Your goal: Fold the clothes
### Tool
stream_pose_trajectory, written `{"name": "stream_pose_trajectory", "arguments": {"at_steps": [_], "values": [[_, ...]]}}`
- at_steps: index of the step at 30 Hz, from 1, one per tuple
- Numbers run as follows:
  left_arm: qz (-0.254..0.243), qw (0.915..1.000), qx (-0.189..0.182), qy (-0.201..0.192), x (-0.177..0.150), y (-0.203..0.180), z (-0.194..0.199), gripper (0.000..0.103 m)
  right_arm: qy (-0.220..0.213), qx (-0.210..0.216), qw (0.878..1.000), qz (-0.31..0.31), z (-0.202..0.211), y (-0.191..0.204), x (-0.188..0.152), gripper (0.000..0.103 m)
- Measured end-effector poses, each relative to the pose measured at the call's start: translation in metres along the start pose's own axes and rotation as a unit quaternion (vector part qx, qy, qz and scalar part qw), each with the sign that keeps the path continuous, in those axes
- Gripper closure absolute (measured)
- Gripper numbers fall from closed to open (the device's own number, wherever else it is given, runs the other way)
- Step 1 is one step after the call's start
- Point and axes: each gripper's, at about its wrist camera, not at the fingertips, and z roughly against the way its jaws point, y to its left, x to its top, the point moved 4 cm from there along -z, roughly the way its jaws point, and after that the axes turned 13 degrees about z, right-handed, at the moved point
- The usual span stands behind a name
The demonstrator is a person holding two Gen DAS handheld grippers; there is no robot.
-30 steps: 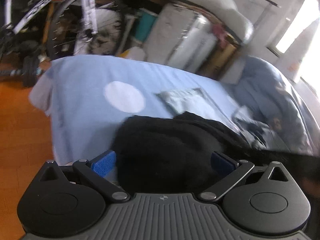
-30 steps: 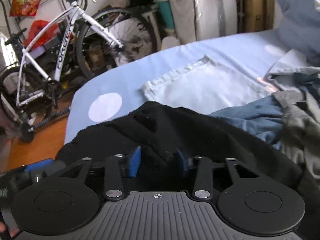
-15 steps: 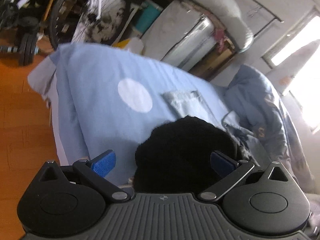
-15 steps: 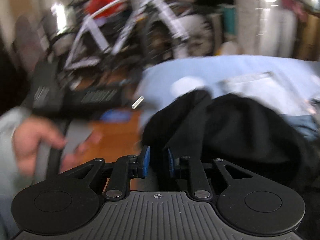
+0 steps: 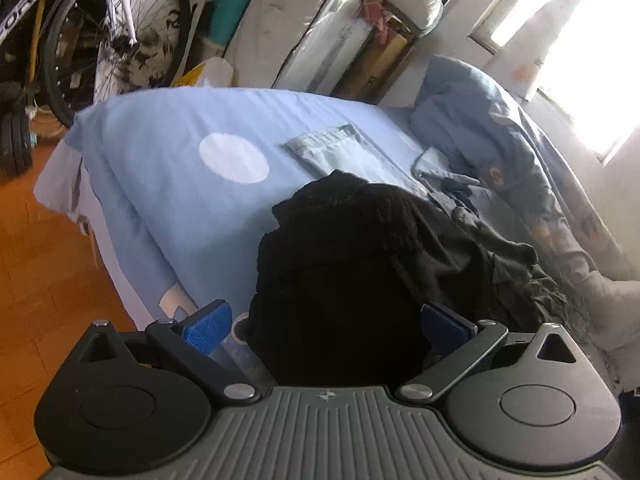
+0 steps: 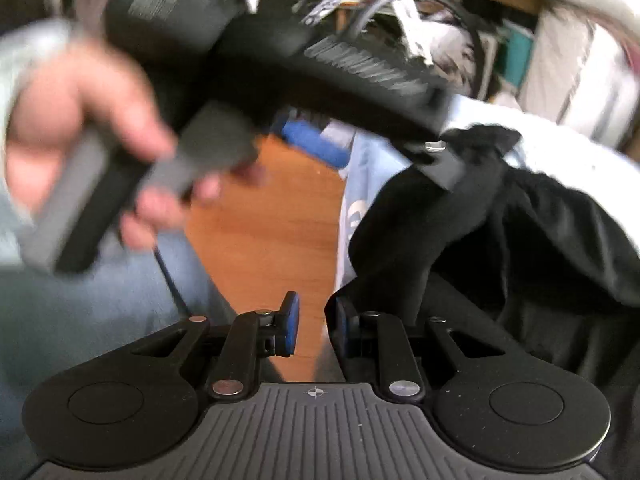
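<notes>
Black fleecy garment [image 5: 344, 264] slumps on the light-blue bed [image 5: 168, 184] between the wide-spread left hand-held gripper [image 5: 326, 326], while the right hand-held gripper [image 6: 314, 330] stands narrowed, gripping nothing.

On bed [image 5: 168, 208]: garment [image 5: 352, 264] in front, folded cloth [image 5: 340, 150] behind it
Right of garment: heap of clothes [image 5: 516, 264]
Behind bed: bicycle [image 5: 116, 36]

Partial white lettering "ORE" on the bicycle frame [image 5: 16, 12], top left corner.
</notes>
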Motion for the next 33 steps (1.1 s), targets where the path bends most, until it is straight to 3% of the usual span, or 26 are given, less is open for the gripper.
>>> {"name": "stream_pose_trajectory", "arguments": {"at_steps": [2, 9, 12, 14, 15, 16, 18, 21, 23, 27, 30, 33], "values": [[-0.019, 0.9996, -0.021, -0.001, -0.002, -0.010, 0.010, 0.000, 0.006, 0.005, 1.000, 0.024, -0.003, 0.011, 0.000, 0.080], [-0.048, 0.9926, 0.109, -0.024, -0.005, -0.004, -0.007, 0.000, -0.027, 0.018, 0.999, 0.007, 0.014, 0.014, -0.006, 0.080], [-0.019, 0.9946, 0.101, -0.011, -0.003, 0.010, -0.019, 0.002, -0.033, 0.024, 0.999, 0.008, 0.023, 0.017, -0.010, 0.080], [0.008, 0.9965, 0.082, -0.010, -0.001, 0.019, -0.022, 0.027, -0.032, 0.031, 0.999, 0.014, 0.024, 0.021, -0.013, 0.077], [0.021, 0.9971, 0.073, -0.009, 0.000, 0.023, -0.023, 0.053, -0.032, 0.036, 0.999, 0.016, 0.024, 0.024, -0.014, 0.073], [0.034, 0.9974, 0.063, -0.009, 0.001, 0.027, -0.024, 0.068, -0.034, 0.041, 0.998, 0.016, 0.027, 0.025, -0.015, 0.069], [0.061, 0.9971, 0.044, -0.008, 0.004, 0.035, -0.026, 0.087, -0.044, 0.051, 0.998, 0.004, 0.036, 0.022, -0.019, 0.050], [0.100, 0.9946, 0.025, -0.011, 0.006, 0.050, -0.023, 0.089, -0.068, 0.064, 0.995, -0.028, 0.048, 0.011, -0.022, 0.020], [0.120, 0.9925, 0.020, -0.012, 0.007, 0.059, -0.021, 0.089, -0.093, 0.061, 0.993, -0.050, 0.060, 0.003, -0.026, 0.014], [0.149, 0.9887, 0.015, -0.007, 0.010, 0.069, -0.023, 0.089, -0.107, -0.001, 0.989, -0.100, 0.103, -0.051, -0.049, 0.010], [0.151, 0.9884, 0.015, -0.002, 0.011, 0.071, -0.024, 0.089, -0.078, -0.078, 0.981, -0.162, 0.147, -0.100, -0.098, 0.010], [0.159, 0.9873, 0.009, -0.003, 0.012, 0.071, -0.025, 0.089, -0.026, -0.157, 0.965, -0.208, 0.192, -0.124, -0.157, 0.009]]}}
